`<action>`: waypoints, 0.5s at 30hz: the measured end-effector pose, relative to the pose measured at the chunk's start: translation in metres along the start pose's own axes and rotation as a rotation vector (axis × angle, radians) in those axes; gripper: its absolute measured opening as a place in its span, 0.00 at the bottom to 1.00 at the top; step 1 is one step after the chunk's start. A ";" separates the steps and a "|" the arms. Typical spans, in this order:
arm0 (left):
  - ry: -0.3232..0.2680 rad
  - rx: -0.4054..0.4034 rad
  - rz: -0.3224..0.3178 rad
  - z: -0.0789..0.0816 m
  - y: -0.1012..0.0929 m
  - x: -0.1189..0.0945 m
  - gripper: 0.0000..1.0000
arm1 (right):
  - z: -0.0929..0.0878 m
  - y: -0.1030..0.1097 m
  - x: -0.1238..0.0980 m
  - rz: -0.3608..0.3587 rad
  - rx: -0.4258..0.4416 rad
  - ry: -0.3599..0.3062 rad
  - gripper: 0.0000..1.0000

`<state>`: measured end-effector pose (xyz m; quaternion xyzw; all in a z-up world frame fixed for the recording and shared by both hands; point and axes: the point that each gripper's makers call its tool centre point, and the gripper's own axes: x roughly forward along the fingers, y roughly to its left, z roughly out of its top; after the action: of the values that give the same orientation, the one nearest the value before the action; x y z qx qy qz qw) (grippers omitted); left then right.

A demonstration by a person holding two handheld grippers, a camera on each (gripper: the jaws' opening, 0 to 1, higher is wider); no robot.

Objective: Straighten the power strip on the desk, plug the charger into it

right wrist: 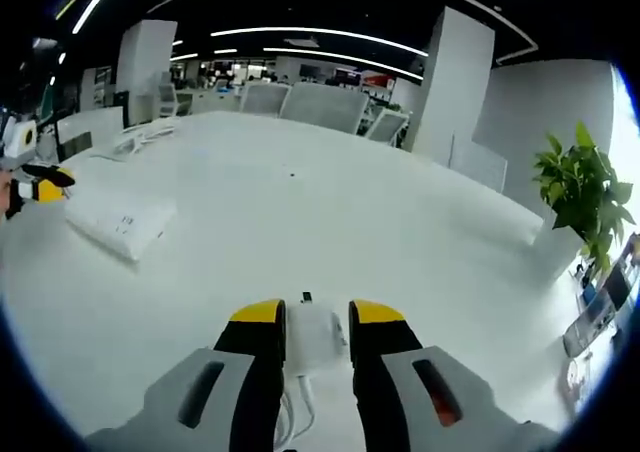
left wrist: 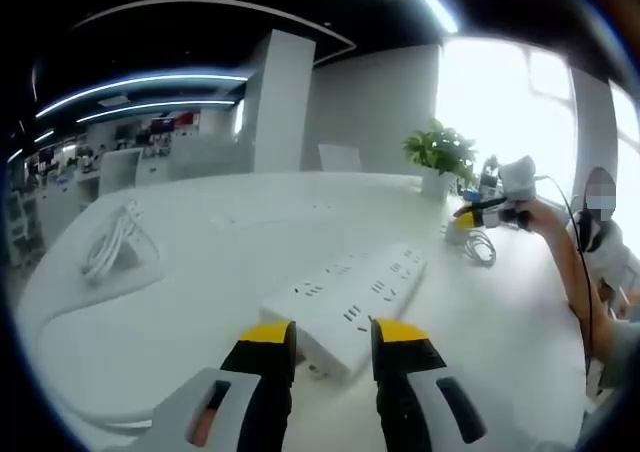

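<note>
- Jaws of the left gripper [left wrist: 332,344] stand parted, with a clear gap between the yellow tips, hovering just at the near end of the power strip [left wrist: 345,304] and gripping nothing.
- Jaws of the right gripper [right wrist: 316,332] are drawn in on the white charger [right wrist: 313,339], which sits pinched between the yellow tips, its cable [right wrist: 293,412] trailing down between the jaw bodies.
- On the white worktop [left wrist: 200,302] the power strip lies at a slant, its long body running away toward the right in the left gripper view; in the right gripper view it [right wrist: 118,222] rests well apart from the charger, off to the left.
- By my judgement the strip is a stiff, light plastic bar that slides readily on the smooth worktop; nudging or pinching it across its narrow end looks the surest hold.
- The charger seems a small, hard, smooth block, apt to twist in the jaws; its soft cable may drag.
- Its prongs are hard to make out, with only a small dark nub beyond the body.
- Farther off, a coiled white cord [left wrist: 112,240] and a potted plant [left wrist: 440,154] rest on the worktop.
- The strip's own lead and plug cannot be made out.
</note>
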<state>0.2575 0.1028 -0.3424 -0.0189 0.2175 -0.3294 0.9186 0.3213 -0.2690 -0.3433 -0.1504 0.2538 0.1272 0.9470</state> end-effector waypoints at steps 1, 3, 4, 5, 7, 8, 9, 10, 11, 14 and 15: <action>0.000 0.000 0.001 0.000 0.000 0.000 0.31 | -0.001 0.000 0.000 0.004 0.001 0.003 0.24; 0.001 -0.002 0.000 -0.001 0.000 0.000 0.31 | -0.003 0.000 0.001 0.009 0.014 0.013 0.24; 0.001 -0.003 0.000 -0.001 0.000 0.000 0.31 | -0.004 0.000 0.001 0.008 0.015 0.013 0.24; 0.001 -0.004 0.000 -0.001 0.000 0.000 0.31 | -0.005 0.000 0.001 0.008 0.017 0.015 0.24; 0.001 -0.004 0.000 -0.001 0.001 0.000 0.31 | -0.006 -0.001 0.001 0.006 0.026 0.018 0.25; 0.001 -0.004 -0.001 -0.001 0.000 0.000 0.31 | -0.007 -0.001 0.001 0.008 0.028 0.020 0.25; 0.001 -0.004 -0.002 -0.001 0.000 0.000 0.31 | -0.008 -0.001 0.001 0.009 0.031 0.026 0.25; 0.000 -0.004 -0.004 -0.001 -0.001 0.000 0.31 | -0.010 0.000 0.001 0.010 0.031 0.032 0.25; -0.001 -0.004 -0.005 -0.001 -0.001 0.000 0.31 | -0.012 0.001 0.002 0.011 0.026 0.042 0.25; 0.000 -0.006 -0.007 -0.001 -0.001 0.000 0.31 | -0.016 0.001 0.001 0.006 0.017 0.059 0.26; 0.000 -0.006 -0.007 -0.001 -0.001 0.000 0.31 | -0.016 0.001 0.001 0.005 0.018 0.062 0.26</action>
<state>0.2560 0.1019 -0.3433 -0.0226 0.2183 -0.3319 0.9174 0.3148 -0.2740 -0.3575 -0.1453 0.2845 0.1227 0.9396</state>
